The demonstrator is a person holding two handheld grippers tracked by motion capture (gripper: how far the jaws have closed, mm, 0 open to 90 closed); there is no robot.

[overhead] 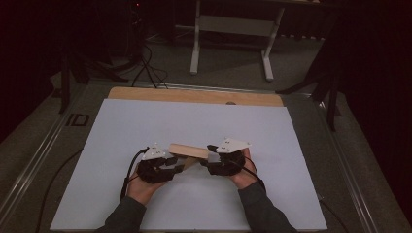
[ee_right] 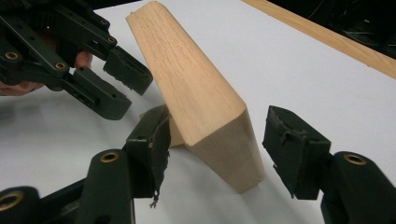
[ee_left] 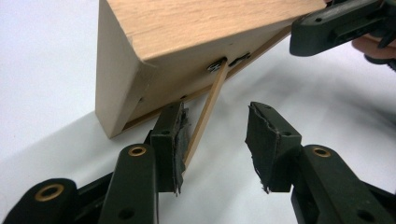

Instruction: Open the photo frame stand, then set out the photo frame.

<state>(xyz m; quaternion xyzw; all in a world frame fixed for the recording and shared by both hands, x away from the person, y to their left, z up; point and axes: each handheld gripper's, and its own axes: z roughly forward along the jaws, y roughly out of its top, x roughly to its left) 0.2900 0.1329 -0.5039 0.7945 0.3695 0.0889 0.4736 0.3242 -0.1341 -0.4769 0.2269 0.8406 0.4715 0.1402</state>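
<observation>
A light wooden block [overhead: 188,150] is propped at a tilt on the white sheet between my two grippers. In the left gripper view, a thin wooden slat [ee_left: 208,109] is fixed by a screw under the block [ee_left: 187,28] and runs down toward me. My left gripper [ee_left: 215,140] is open, with the slat lying against its left pad [ee_left: 175,140] and the right pad well clear. In the right gripper view, my right gripper [ee_right: 219,140] is open and straddles the near end of the block [ee_right: 187,79]; a gap shows at its right pad [ee_right: 289,144]. The left gripper [ee_right: 126,91] stands open beyond the block.
A white sheet [overhead: 194,121] covers the wooden tabletop, whose bare far edge [overhead: 194,96] shows behind it. Beyond the table stand a white desk frame [overhead: 233,29] and floor cables [overhead: 145,68] in a dark room. Both hands [overhead: 141,187] rest low on the sheet.
</observation>
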